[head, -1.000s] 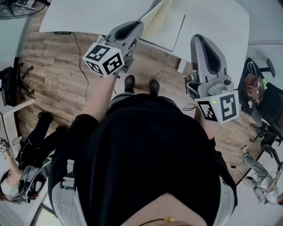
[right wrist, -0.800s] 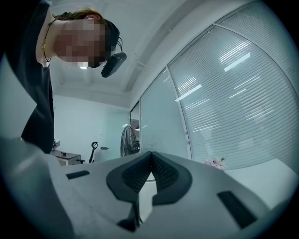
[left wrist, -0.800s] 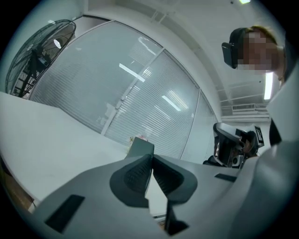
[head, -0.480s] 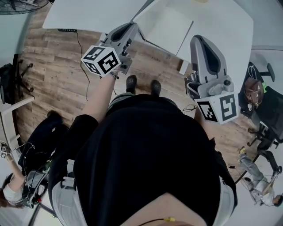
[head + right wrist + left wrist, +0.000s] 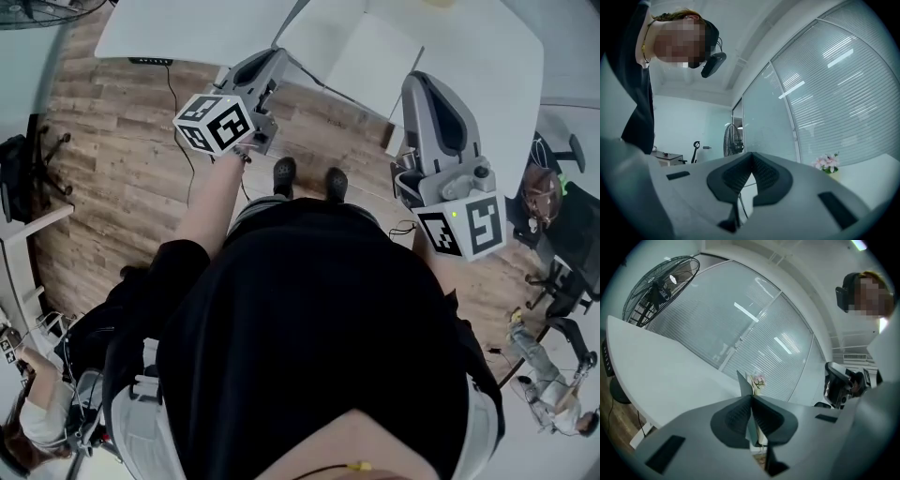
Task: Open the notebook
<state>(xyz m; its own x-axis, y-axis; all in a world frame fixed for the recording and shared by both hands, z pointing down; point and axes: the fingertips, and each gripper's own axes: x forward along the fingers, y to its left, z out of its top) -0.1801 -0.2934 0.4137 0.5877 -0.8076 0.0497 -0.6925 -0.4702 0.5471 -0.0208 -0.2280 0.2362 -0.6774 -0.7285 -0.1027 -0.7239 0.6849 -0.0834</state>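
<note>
Left gripper [image 5: 279,54]: jaws pinched shut on a thin grey sheet that stands up between the pads [image 5: 743,380]. I take it for the cover of the white paper notebook [image 5: 375,58].

Right gripper [image 5: 419,81]: jaws closed tip to tip with nothing between them, as its own view shows [image 5: 751,154].

The notebook lies on the white tabletop [image 5: 187,28] near its near edge. It sits far of both grippers and between them, with pale pages already showing. Its near edge runs slanted, low on the right. I cannot tell where the spine runs.

The key relation is that the held cover edge is on the notebook's left side, at the left jaws. The exposed page spreads right, toward the right gripper, which is just beside its right corner without touching it.

My judgement: the left hand is the working one. The cover needs carrying further left and laying flat. The right gripper is near enough to pin the page block if it slides.

Counts:
- one notebook
- one tabletop
- two grippers
- one pot of pink flowers [image 5: 827,163]
- one black standing fan [image 5: 661,287]
</note>
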